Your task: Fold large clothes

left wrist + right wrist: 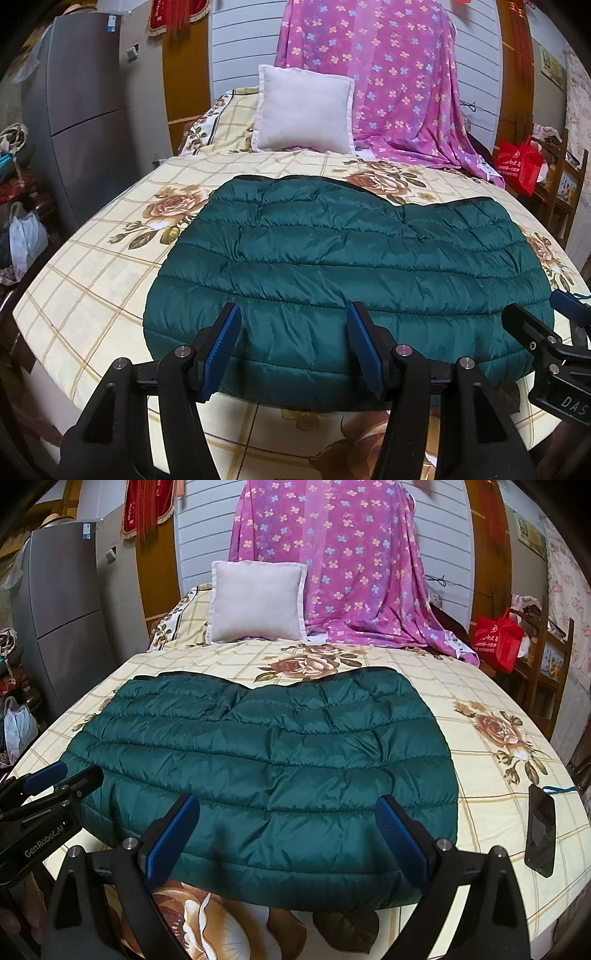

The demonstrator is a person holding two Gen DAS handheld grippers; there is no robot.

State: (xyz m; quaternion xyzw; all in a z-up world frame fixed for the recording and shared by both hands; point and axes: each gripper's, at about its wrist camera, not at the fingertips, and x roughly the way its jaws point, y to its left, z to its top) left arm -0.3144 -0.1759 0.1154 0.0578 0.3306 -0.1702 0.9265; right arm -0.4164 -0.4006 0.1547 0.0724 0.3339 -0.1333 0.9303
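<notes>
A dark green quilted puffer jacket lies folded flat on the bed, also seen in the right wrist view. My left gripper is open and empty, hovering above the jacket's near edge. My right gripper is open and empty above the near edge too. The right gripper shows at the right edge of the left wrist view; the left gripper shows at the left edge of the right wrist view.
The bed has a cream floral checked sheet. A white pillow and a pink flowered blanket are at the head. A black phone lies on the sheet right of the jacket. A grey fridge stands left, a red bag right.
</notes>
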